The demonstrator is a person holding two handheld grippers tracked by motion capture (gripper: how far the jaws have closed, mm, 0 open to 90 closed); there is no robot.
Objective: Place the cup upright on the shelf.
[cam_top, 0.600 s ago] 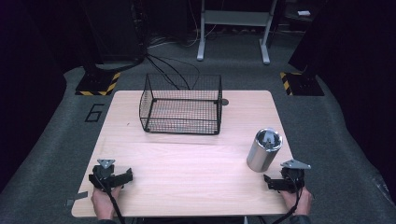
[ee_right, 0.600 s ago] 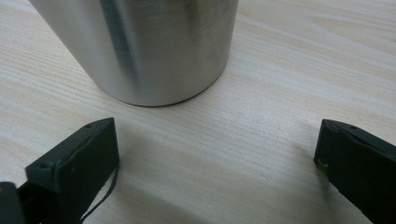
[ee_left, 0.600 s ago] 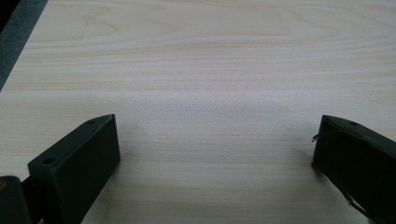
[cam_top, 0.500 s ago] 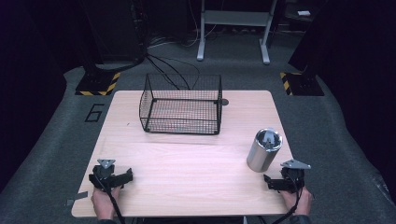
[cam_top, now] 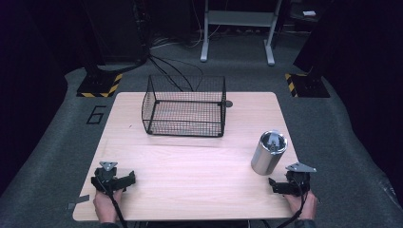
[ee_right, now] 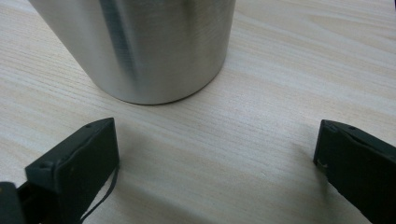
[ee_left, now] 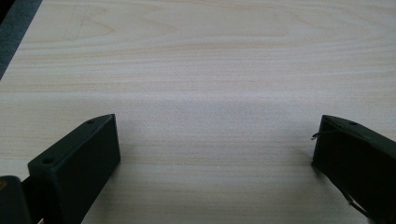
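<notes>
- Grippers sat low at my edge of the table (cam_top: 190, 161), one in each hand, both resting near the near corners.
- My right gripper (cam_top: 285, 186) had its jaws spread wide with nothing between them; in the right gripper view only bare wood lay in the gap (ee_right: 217, 154).
- The steel cup (cam_top: 268, 152) stood upright just ahead of that gripper and a little toward its left jaw, close but not touching; in the right gripper view its brushed wall (ee_right: 140, 46) rose directly beyond the left jaw tip.
- I could see something pale inside the cup's mouth from the high view, but I could not tell what it was.
- My left gripper (cam_top: 124, 179) was likewise spread wide and held nothing, with plain tabletop ahead of its jaws (ee_left: 215, 140).
- The wire basket (cam_top: 184, 107) sat well ahead of both grippers, between them and toward the far side, well apart from the cup.
</notes>
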